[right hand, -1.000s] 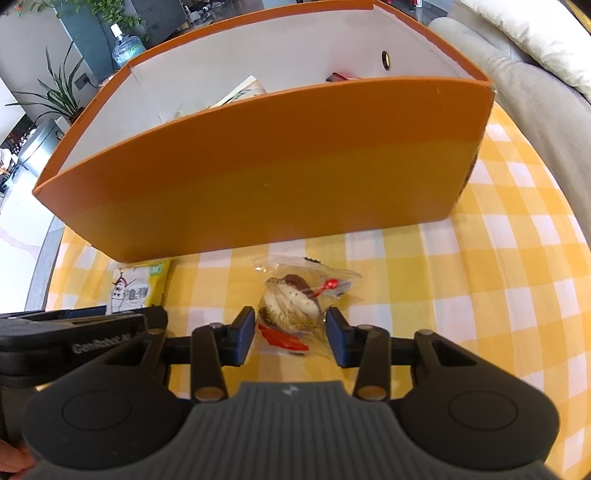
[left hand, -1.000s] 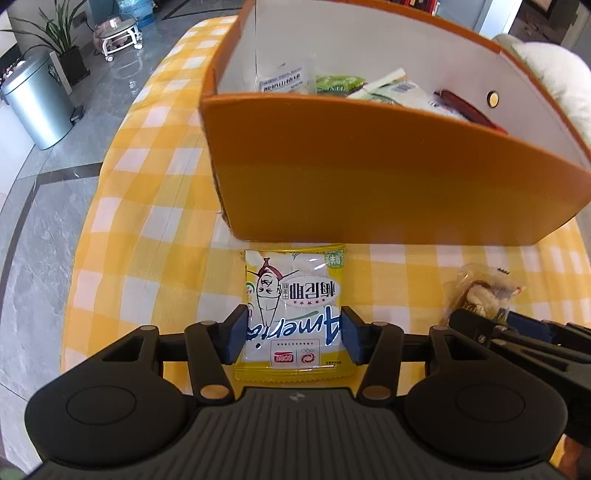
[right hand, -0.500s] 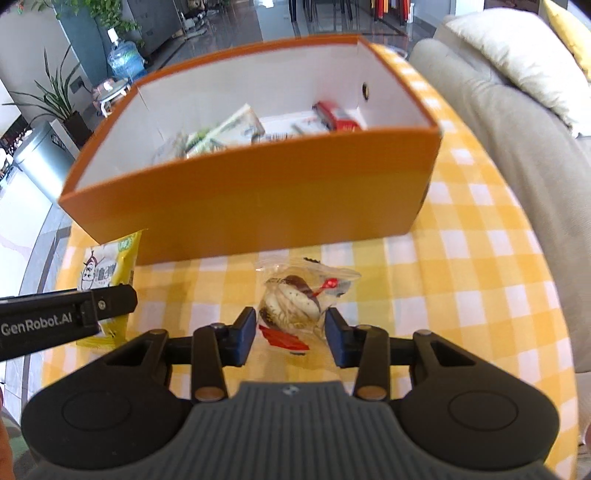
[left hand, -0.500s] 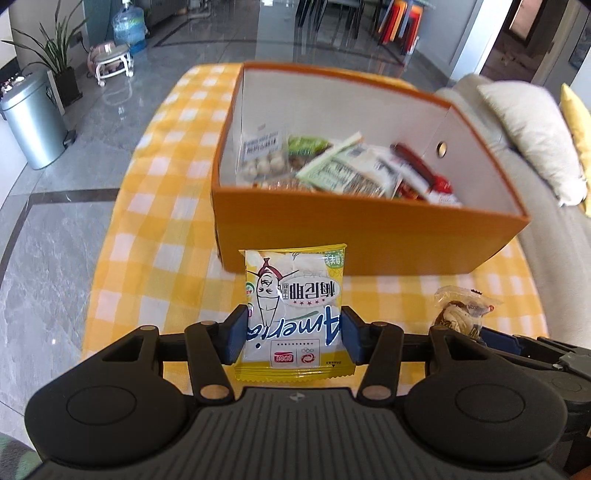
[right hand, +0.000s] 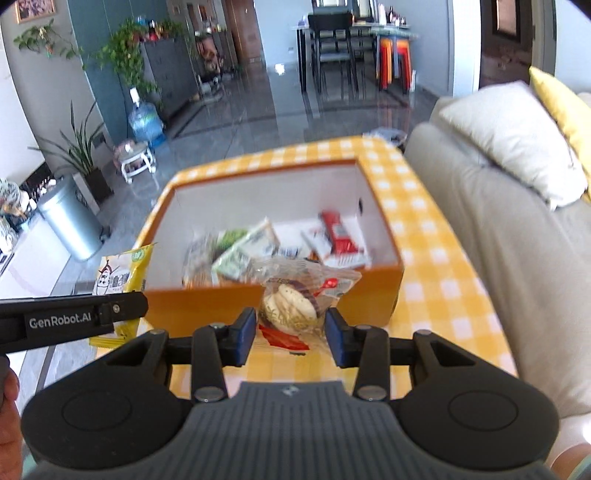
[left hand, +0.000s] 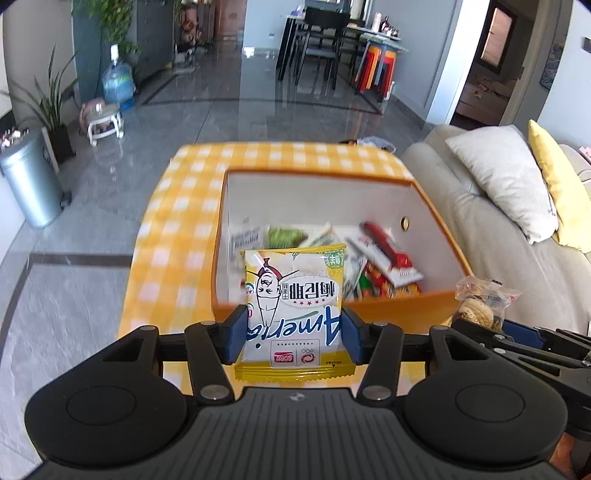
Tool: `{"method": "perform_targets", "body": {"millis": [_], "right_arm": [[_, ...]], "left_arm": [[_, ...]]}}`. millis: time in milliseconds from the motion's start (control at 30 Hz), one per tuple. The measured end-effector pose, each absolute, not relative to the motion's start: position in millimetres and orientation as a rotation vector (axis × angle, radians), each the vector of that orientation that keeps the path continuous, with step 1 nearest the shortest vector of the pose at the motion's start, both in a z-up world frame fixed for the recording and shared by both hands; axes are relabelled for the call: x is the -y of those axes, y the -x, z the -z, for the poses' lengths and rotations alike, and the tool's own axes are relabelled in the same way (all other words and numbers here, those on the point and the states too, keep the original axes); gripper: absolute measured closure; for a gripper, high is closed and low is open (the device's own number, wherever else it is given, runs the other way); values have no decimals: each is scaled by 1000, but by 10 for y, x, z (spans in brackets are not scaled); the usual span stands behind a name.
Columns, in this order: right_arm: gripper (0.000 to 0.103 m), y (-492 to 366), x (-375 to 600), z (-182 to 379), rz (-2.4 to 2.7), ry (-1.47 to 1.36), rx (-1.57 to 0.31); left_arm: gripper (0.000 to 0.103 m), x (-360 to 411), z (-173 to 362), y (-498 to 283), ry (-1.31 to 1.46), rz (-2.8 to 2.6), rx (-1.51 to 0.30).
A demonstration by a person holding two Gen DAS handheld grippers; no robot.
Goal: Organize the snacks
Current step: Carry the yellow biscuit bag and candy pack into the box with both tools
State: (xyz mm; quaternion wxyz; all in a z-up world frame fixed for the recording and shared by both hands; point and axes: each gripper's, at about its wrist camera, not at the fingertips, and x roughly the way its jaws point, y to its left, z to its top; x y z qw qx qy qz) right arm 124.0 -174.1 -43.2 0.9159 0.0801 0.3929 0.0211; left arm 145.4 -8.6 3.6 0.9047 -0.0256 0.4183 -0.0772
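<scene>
Snacks we hold number two: our left gripper [left hand: 293, 334] is clamped on one yellow packet [left hand: 295, 314], our right gripper [right hand: 291, 336] on one clear cookie bag [right hand: 295, 304], both raised before one orange box [right hand: 376, 295] at twelve o'clock, whose heaped packets blur beyond counting.

Home living room, sofa [left hand: 491, 236], dining table [left hand: 332, 26], houseplants [right hand: 81, 147]

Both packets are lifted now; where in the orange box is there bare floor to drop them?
The orange box shows bare white floor along its back wall and in the far-left corner. Crowded: the front half, where the green packet and red packet lie.
</scene>
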Motion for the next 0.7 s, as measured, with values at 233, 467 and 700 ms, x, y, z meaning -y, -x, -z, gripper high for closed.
{"method": "perform_targets", "body": {"millis": [233, 467, 700], "right_arm": [[65, -1405, 1841, 244, -30, -164, -772], [65, -1820, 1876, 242, -13, -118, -775], [65, -2295, 1852, 509, -18, 38, -840]], "left_arm": [[44, 243, -160, -1717, 9, 183, -836], [44, 418, -23, -1982, -70, 200, -871], [44, 538, 317, -2329, -165, 210, -956]]}}
